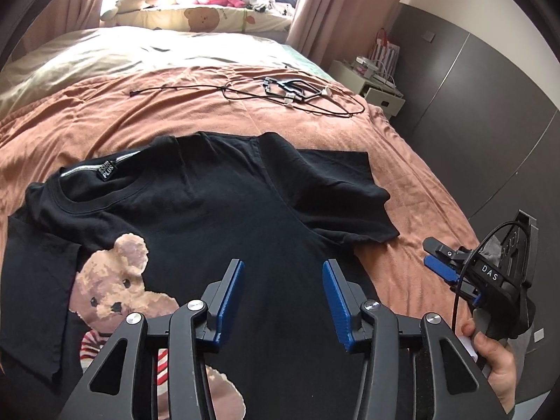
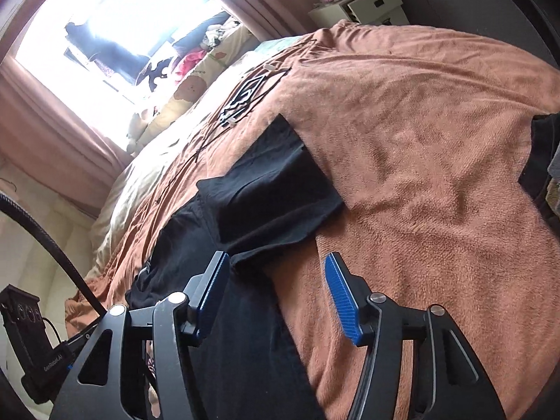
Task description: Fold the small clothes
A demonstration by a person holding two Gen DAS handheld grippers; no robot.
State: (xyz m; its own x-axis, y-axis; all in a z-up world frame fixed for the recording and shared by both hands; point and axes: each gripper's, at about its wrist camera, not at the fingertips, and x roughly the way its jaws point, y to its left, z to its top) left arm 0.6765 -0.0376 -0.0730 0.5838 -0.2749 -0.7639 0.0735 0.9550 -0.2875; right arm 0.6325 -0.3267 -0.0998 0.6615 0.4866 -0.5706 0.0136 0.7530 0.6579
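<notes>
Two grippers: each is held over the bed, one in each of the person's hands.
Left gripper (image 1: 282, 276): jaws spread, nothing between the blue pads (image 1: 231, 297); they hover above the T-shirt's black front.
Right gripper (image 2: 276, 280): jaws spread and empty, poised over the shirt's side edge where black cloth meets the blanket; in the left wrist view it shows at the far right (image 1: 435, 259), off the cloth.
Hand (image 1: 497, 360): grips the right gripper's handle.
T-shirt (image 1: 217, 210): black, lying flat on the bed, directly beneath and ahead of the left jaws; neckline and label ahead to the left.
Bear print (image 1: 115, 280): just left of the left jaws, on the shirt front.
Sleeve (image 1: 343, 189): spread out ahead and to the right of the left jaws; in the right wrist view it lies just ahead of the jaws (image 2: 273, 182).
Blanket (image 1: 402, 161): orange-brown, under the shirt, under the right jaw of the right gripper.
Cable (image 1: 280, 94): black, coiled well beyond the shirt.
</notes>
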